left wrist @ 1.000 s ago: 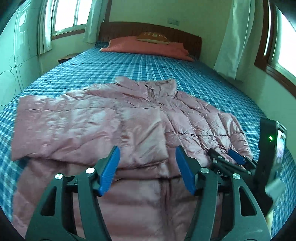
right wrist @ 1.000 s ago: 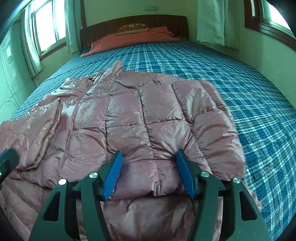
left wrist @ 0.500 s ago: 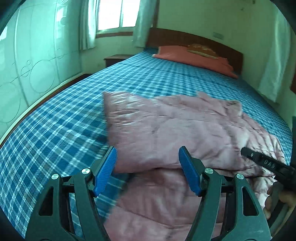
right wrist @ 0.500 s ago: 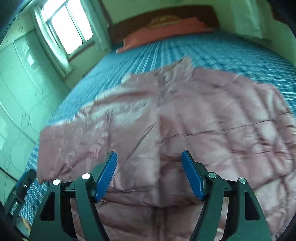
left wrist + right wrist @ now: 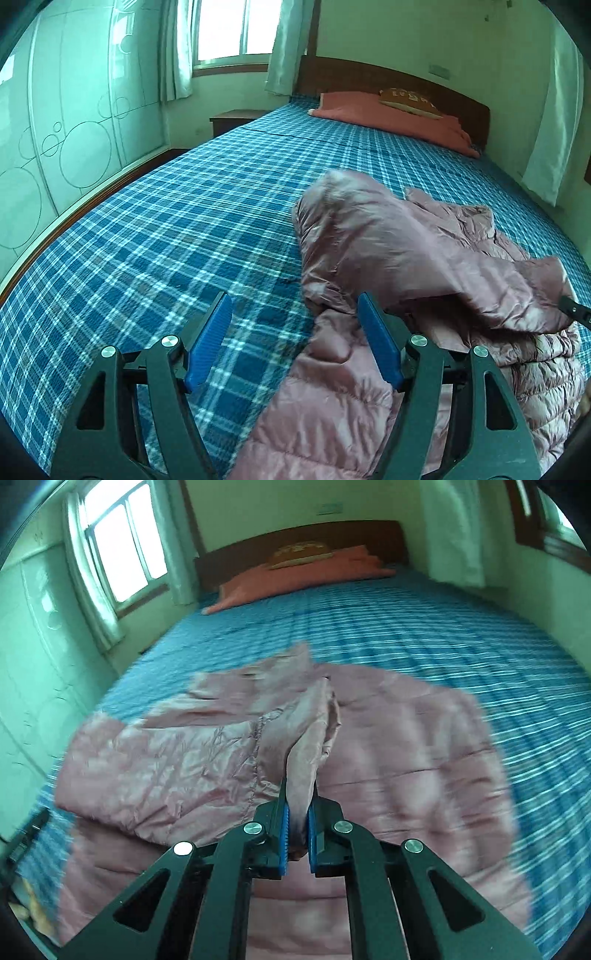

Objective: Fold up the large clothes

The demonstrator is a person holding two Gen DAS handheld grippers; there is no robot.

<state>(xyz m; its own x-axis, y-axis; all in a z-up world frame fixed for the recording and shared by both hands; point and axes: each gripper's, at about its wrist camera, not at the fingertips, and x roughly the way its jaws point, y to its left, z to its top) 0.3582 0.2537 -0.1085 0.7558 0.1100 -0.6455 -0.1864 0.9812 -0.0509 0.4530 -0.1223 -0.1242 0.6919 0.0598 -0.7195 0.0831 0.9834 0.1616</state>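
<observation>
- My right gripper point(image 5: 297, 812) is clamped on a fold of the pink puffer jacket point(image 5: 388, 775); the cloth runs up out of the blue pads point(image 5: 283, 823) in a taut ridge.
- The sleeve point(image 5: 166, 768) I am pinching is lifted off the jacket's body and doubled across it, toward the left of my right-hand view.
- The jacket itself lies spread on the blue plaid bedspread point(image 5: 461, 638), at the near end of the bed, its collar pointing to the far end.
- My left gripper point(image 5: 293, 341) is spread wide and holds nothing. Its left pad point(image 5: 208, 341) hangs over bare plaid; its right pad point(image 5: 378, 349) is just over the jacket's near left edge point(image 5: 332, 406).
- In my left-hand view the raised sleeve point(image 5: 388, 251) arches over to the right, where the tip of my other gripper point(image 5: 574, 312) shows at the frame's edge.
- Far off, a red pillow point(image 5: 388, 112) rests against the dark wooden headboard point(image 5: 369, 79).
</observation>
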